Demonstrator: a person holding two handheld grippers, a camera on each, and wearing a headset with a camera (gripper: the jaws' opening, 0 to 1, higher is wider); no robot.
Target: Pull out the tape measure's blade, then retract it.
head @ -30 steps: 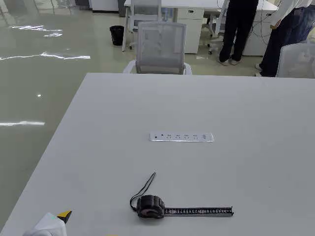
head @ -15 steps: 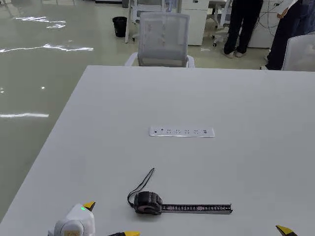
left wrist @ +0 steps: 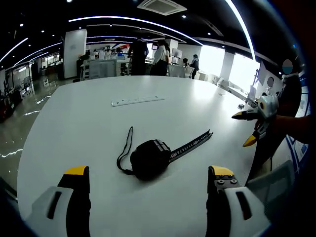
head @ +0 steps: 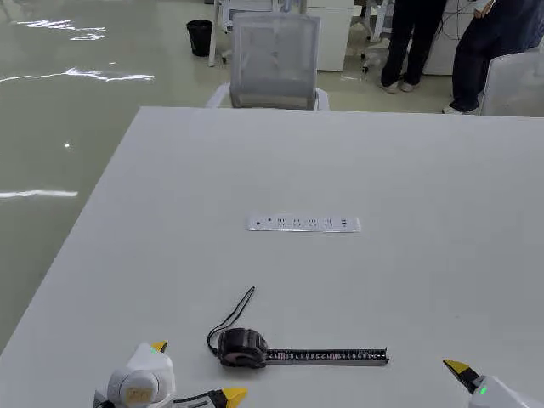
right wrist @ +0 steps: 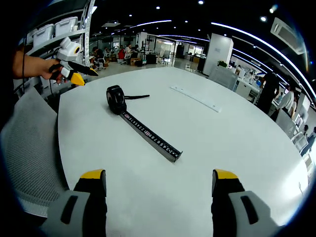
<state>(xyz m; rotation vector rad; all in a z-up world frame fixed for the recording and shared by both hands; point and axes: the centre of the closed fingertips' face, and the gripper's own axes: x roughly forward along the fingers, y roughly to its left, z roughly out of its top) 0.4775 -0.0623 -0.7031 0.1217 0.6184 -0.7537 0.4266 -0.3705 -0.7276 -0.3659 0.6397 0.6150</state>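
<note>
Black tape measure lies at six o'clock on the white table, blade out toward three, its markings unreadable. The left gripper and right gripper hover, jaws apart and empty, in an office.

White table with black tape measure, blade out, and a white power strip.

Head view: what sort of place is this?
Probably an open-plan office: a white table with a power strip, a mesh office chair, and desks on a glossy floor beyond.
</note>
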